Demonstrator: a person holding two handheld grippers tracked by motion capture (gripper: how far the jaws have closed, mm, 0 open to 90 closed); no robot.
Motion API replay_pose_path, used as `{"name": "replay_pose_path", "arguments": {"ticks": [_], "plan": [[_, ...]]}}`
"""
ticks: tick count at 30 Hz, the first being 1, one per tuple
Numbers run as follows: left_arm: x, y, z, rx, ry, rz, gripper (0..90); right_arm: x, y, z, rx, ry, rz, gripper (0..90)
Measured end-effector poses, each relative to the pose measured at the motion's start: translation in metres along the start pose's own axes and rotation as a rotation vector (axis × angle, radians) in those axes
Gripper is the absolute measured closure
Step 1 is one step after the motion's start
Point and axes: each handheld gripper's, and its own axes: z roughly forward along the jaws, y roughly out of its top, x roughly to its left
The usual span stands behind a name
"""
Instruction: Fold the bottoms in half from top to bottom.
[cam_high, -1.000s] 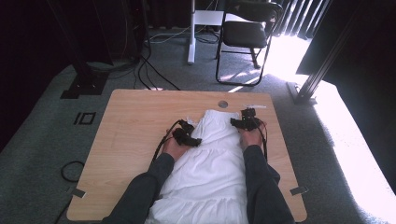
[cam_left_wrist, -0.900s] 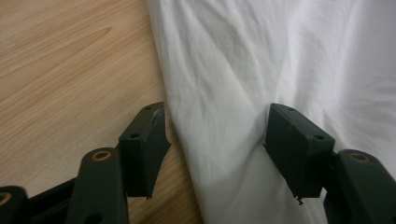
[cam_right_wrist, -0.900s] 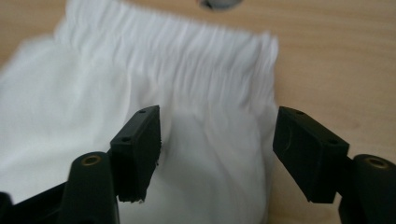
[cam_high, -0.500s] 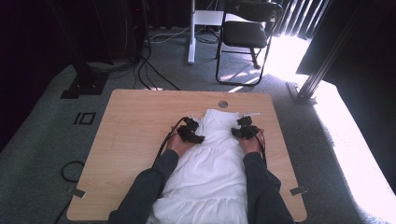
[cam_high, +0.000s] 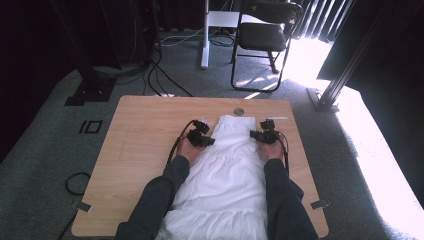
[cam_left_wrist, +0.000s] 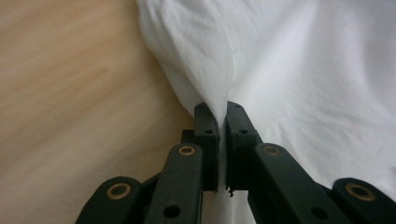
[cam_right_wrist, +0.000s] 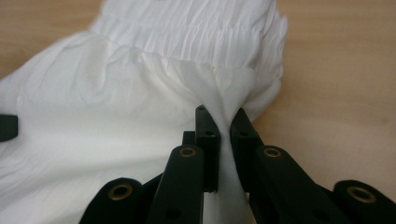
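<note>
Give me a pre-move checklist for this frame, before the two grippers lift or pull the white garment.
1. Left gripper has cloth: ok. Its jaws have just been closing and now pinch a fold of the white garment.
2. Right gripper has cloth: ok. Its jaws have just been closing on a gathered fold below the elastic band.
3. Grips on opposite edges: ok, left and right sides of the upper part in the high view.
4. How many layers each pinch holds: cannot tell.
5. Garment fully on the table: not ok, its lower end reaches the near edge between the forearms.
6. Bare wood beside the garment: ok.
</note>
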Motion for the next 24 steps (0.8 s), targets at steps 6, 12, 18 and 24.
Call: {"name": "replay_pose_path", "arguments": {"ticks": [6,12,18,24], "plan": [[0.005,0.022,-0.030,-0.091,0.019,0.019,87.1,0.014,0.031,-0.022,-0.084,0.001,-0.057,85.7],[0.006,0.048,-0.065,-0.188,0.042,0.045,87.1,0.021,0.059,-0.046,-0.206,0.033,-0.074,85.5],[-0.001,0.052,-0.090,-0.217,0.033,0.071,86.9,0.034,0.075,-0.072,-0.244,0.054,-0.130,85.2],[-0.023,0.024,-0.111,-0.213,-0.024,0.133,86.5,0.041,0.050,-0.100,-0.239,0.128,-0.199,84.8]]}}
